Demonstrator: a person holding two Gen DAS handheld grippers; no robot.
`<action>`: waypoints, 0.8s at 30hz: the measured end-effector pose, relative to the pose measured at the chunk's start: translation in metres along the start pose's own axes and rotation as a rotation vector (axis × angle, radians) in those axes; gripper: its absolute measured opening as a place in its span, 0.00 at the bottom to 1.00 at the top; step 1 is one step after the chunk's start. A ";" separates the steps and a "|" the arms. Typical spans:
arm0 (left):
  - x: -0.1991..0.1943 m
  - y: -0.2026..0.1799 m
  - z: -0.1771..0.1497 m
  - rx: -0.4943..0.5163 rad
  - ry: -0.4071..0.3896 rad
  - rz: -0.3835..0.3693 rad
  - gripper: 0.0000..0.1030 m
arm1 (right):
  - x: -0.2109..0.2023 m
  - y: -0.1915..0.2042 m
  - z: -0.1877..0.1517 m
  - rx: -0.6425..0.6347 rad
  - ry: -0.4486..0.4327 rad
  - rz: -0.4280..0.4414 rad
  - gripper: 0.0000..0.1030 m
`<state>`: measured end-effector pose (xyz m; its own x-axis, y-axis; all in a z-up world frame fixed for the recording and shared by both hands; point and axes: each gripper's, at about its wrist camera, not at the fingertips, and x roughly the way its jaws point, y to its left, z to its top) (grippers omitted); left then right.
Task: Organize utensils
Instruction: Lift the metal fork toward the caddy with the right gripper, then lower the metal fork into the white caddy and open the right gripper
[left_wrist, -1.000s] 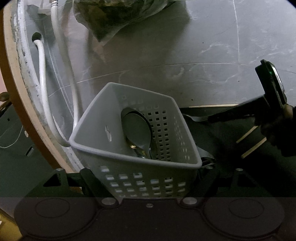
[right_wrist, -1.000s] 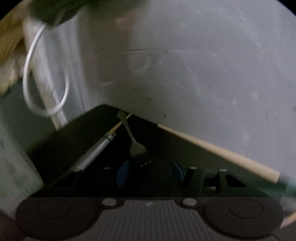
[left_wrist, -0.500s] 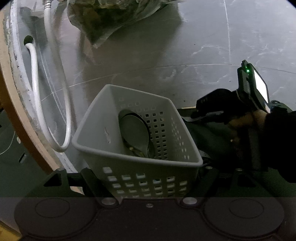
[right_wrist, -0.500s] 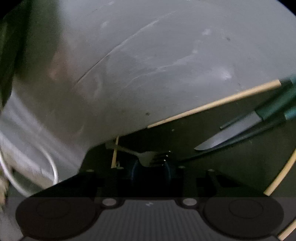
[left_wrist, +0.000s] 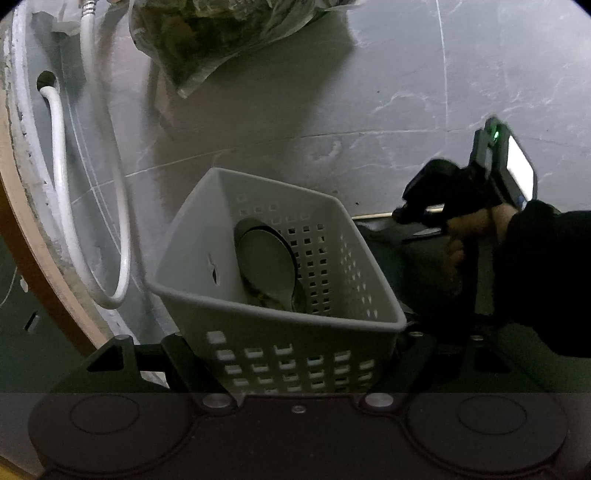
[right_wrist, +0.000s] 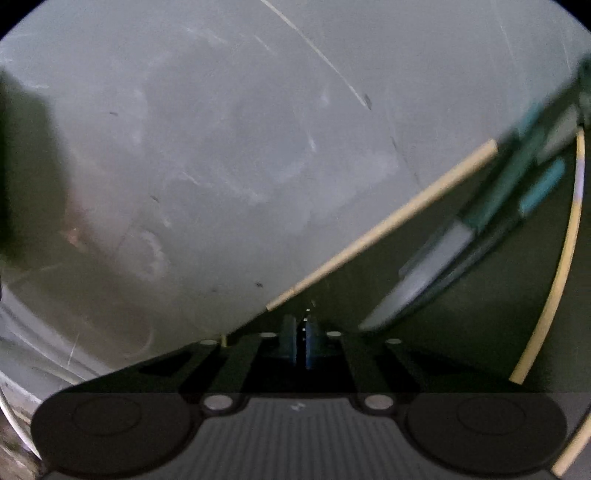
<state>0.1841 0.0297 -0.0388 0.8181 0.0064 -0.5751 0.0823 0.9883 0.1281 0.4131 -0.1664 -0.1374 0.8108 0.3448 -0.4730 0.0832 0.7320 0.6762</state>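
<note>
Home kitchen or utility corner, grey marble-look tiles (left_wrist: 369, 92), white hose (left_wrist: 59, 177), cutlery basket (left_wrist: 280, 332)

The left tongs (left_wrist: 295, 369) sit spread wide at 6 o'clock of their own view. At 3 o'clock there, a bare hand (left_wrist: 476, 236) in a dark sleeve grips the right tongs (right_wrist: 300, 345), whose blue pads (right_wrist: 312, 343) are nearly pressed together.

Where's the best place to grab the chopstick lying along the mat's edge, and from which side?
Probably mid-shaft on the chopstick, coming straight down with the jaws across its width. It lies flat and thin along the edge of the mat, apart from the knife, so both long sides are free.
</note>
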 end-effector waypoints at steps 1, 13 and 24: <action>0.000 0.001 0.000 0.001 -0.002 -0.003 0.78 | -0.006 0.005 0.003 -0.039 -0.017 0.000 0.03; 0.000 0.009 -0.008 -0.008 -0.044 -0.048 0.78 | -0.108 0.078 0.037 -0.615 -0.166 -0.041 0.02; 0.000 0.018 -0.012 -0.017 -0.070 -0.088 0.77 | -0.237 0.177 0.025 -0.990 -0.273 0.169 0.02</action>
<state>0.1786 0.0499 -0.0464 0.8461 -0.0907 -0.5252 0.1463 0.9871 0.0652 0.2501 -0.1334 0.1089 0.8813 0.4335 -0.1880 -0.4566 0.8837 -0.1028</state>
